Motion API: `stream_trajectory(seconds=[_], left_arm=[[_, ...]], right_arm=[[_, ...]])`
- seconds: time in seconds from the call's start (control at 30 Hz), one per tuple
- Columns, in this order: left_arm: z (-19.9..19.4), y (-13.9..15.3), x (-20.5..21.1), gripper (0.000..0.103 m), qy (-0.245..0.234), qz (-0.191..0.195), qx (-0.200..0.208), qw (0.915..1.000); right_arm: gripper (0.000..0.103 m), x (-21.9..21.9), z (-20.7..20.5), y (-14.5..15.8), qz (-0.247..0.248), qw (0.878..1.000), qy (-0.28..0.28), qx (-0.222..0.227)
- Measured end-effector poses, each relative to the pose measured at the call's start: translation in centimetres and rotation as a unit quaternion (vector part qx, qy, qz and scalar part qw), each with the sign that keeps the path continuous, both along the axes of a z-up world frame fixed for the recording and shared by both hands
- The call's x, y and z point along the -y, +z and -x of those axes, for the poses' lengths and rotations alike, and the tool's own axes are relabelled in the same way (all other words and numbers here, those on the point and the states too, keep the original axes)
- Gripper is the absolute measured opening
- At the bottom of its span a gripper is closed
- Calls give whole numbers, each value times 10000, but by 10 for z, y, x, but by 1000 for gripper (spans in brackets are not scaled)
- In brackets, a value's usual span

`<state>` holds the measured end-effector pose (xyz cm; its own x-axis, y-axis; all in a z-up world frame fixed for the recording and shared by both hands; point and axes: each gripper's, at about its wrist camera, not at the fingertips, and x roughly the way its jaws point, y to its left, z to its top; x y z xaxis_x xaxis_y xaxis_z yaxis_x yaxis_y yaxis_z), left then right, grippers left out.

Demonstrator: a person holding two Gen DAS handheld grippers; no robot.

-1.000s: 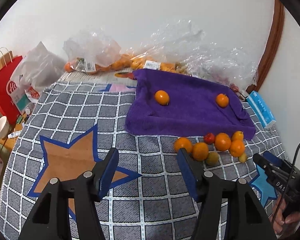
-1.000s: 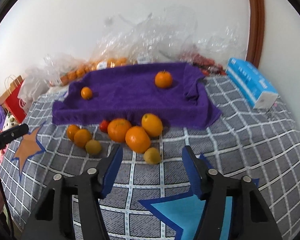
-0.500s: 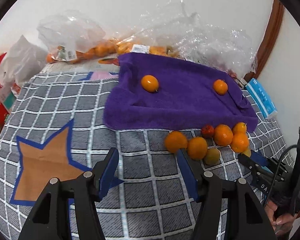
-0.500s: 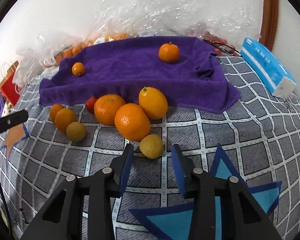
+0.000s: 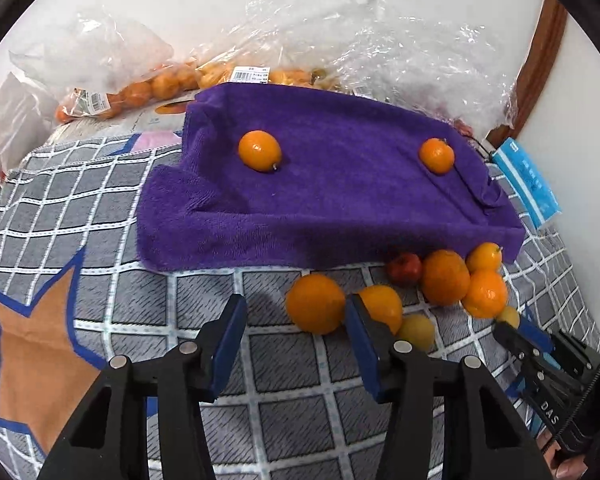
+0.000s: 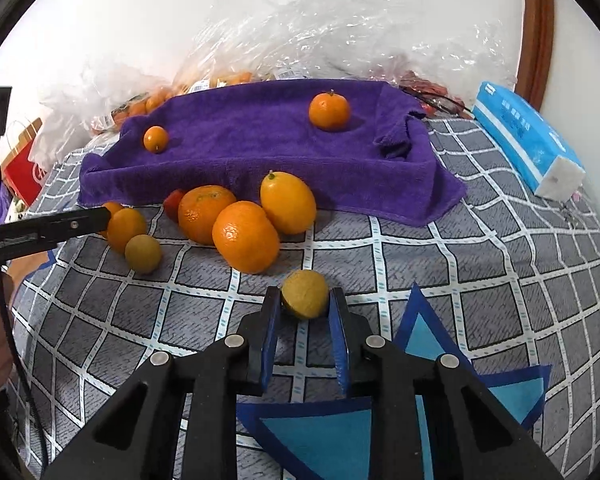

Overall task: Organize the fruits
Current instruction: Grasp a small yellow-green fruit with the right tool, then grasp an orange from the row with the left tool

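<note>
A purple towel (image 5: 340, 184) (image 6: 260, 148) lies on the checked cloth with two oranges on it (image 5: 259, 151) (image 5: 436, 155). A cluster of oranges (image 6: 245, 236), a red fruit (image 5: 405, 268) and small yellow-green fruits lies in front of the towel. My right gripper (image 6: 304, 300) has its jaws closed around a small yellow-green fruit (image 6: 305, 294) on the cloth. My left gripper (image 5: 296, 316) is open and empty, with an orange (image 5: 315, 303) just ahead between its fingers. The right gripper also shows in the left wrist view (image 5: 516, 330).
Clear plastic bags with more oranges (image 5: 148, 88) lie behind the towel against the wall. A blue tissue pack (image 6: 528, 144) lies at the right. A red paper bag (image 6: 24, 168) stands at the far left. Star patches mark the cloth (image 5: 36, 344).
Both grippers moved forward toward the fruit cluster. The right gripper's jaws narrowed from wide open onto the small yellow-green fruit. The left gripper stayed open.
</note>
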<state>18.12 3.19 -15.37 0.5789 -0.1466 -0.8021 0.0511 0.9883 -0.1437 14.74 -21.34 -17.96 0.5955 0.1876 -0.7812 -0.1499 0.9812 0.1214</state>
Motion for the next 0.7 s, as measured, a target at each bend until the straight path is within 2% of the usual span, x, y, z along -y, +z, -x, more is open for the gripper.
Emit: stream_trajectory(seconds=[0.2, 0.33, 0.4, 0.7], left_arm=[[-9, -7, 10, 49, -98, -85, -190, 9997], [-10, -10, 20, 41, -112, -345, -133, 9993], [-10, -10, 23, 34, -134, -396, -134, 9990], [-10, -10, 24, 33, -223, -269, -161, 9993]], right_arm=[[24, 2, -2, 0, -117, 9999, -67, 4], [24, 5, 0, 1, -155, 9998, -102, 31], [24, 6, 0, 1, -195, 9997, -130, 37], [24, 6, 0, 1, -224, 9996, -164, 34]])
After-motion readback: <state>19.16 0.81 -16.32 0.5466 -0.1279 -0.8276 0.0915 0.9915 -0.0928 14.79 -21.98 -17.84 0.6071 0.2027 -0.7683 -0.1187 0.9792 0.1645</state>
